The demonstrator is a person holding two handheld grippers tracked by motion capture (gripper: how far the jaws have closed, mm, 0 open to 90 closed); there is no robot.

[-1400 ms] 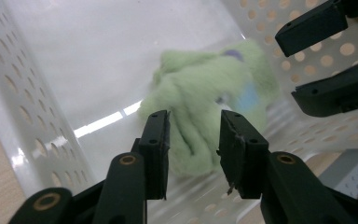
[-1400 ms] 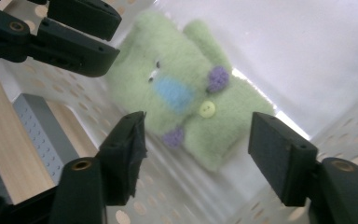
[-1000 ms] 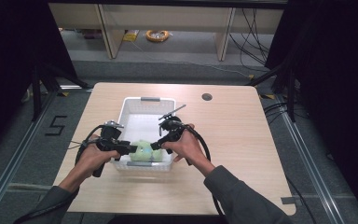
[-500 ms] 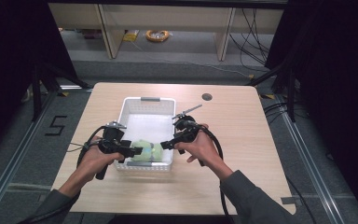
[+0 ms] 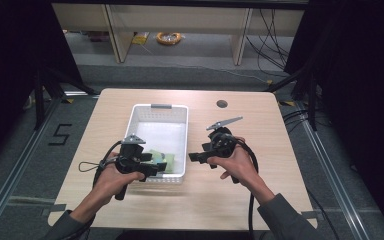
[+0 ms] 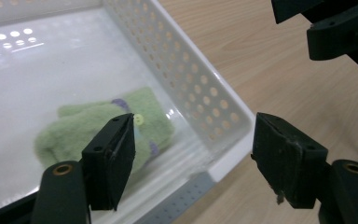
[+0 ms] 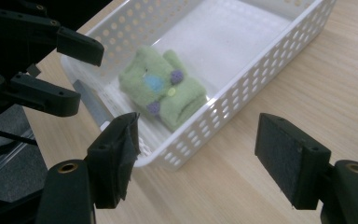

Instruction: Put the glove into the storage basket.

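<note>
The folded pale-green fleece cloth (image 7: 165, 91) lies in the near end of the white perforated plastic basket (image 5: 152, 111) on the table, so draw the left gripper (image 6: 193, 158), whose spread, empty jaws have just been opening, and the likewise gaping right gripper (image 7: 196, 161) cleanly off the rim.

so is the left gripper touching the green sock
Apart. The right gripper view shows the left gripper open above the basket's corner, clear of the sock.

A folded green fleece cloth (image 6: 105, 128) with purple and yellow dots lies inside a white perforated plastic basket (image 6: 200, 100) on a light wooden table (image 6: 270, 79); the left gripper (image 6: 193, 161), jaws spread, holds nothing.
</note>
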